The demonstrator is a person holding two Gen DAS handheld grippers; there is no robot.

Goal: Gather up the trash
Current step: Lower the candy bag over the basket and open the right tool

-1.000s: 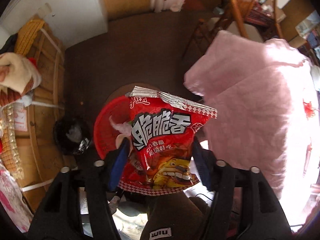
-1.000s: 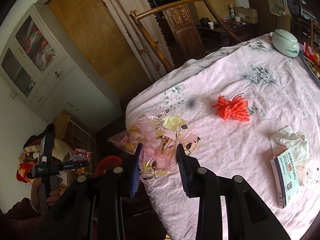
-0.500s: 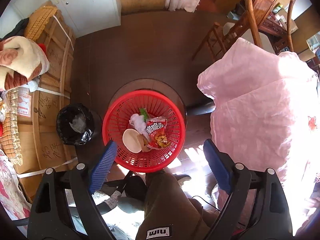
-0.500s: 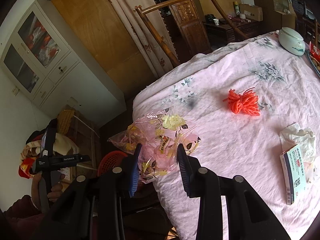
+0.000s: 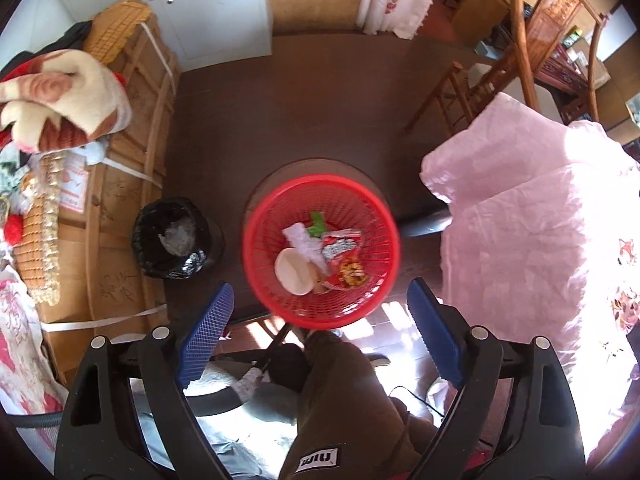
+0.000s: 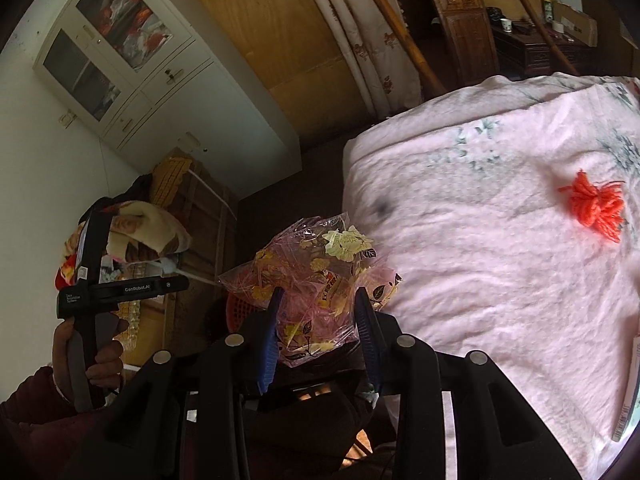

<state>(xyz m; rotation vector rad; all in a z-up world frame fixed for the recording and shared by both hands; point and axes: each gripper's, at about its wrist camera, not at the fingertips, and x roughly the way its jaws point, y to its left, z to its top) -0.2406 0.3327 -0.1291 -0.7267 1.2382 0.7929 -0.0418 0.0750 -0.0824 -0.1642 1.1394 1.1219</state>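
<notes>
Left claw (image 5: 316, 312) spread wide and empty above round red plastic mesh basket (image 5: 260, 280) on the floor, red snack packet (image 5: 342, 258) lying inside it, right claw (image 6: 318, 316) closed on crumpled pink flowered cellophane wrapper (image 6: 316, 268) beside pink-clothed desk (image 6: 480, 280).

Light: daylight, strong from right in left wrist view; pink tablecloth (image 5: 532, 216) blown out.
Floor (image 5: 296, 112): dim, sun patches nr bottom.
Right wrist view: dimmer, slight motion blur.
Edges: fisheye bend, black vignette corners.
Red basket (image 5: 260, 216): rim smeared.
</notes>
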